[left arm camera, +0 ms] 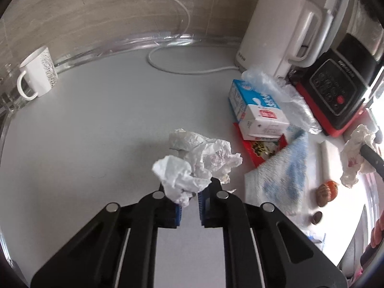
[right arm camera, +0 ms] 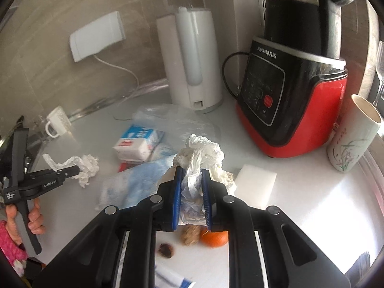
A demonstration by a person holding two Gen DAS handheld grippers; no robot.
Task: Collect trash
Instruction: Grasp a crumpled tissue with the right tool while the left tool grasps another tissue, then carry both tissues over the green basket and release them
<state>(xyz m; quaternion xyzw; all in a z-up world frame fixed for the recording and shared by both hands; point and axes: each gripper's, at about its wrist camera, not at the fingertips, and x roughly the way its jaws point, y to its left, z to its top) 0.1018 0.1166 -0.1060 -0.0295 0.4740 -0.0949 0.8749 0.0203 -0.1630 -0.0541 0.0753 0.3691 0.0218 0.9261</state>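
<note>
In the left wrist view my left gripper (left arm camera: 189, 187) is shut on a crumpled white tissue (left arm camera: 178, 180) just above the grey counter (left arm camera: 96, 132). A second crumpled paper (left arm camera: 211, 156) lies right behind it. The right wrist view shows the left gripper (right arm camera: 74, 171) at the left, held by a hand (right arm camera: 34, 218), with the tissue (right arm camera: 87, 165) in its tips. My right gripper (right arm camera: 192, 177) is shut on a wad of white paper and thin plastic (right arm camera: 204, 151), lifted off the counter. That wad (left arm camera: 355, 153) also shows at the left wrist view's right edge.
A milk carton (left arm camera: 249, 98), white box (left arm camera: 264, 122), red packet (left arm camera: 259, 150), plastic bag (left arm camera: 276, 84) and blue-white cloth (left arm camera: 280, 175) lie between the grippers. Behind stand a white kettle (right arm camera: 192, 60) and red-black blender (right arm camera: 292, 91). Mug (left arm camera: 38, 72), sponge (right arm camera: 256, 184), paper cup (right arm camera: 350, 136), orange (right arm camera: 214, 237), nuts (right arm camera: 165, 249).
</note>
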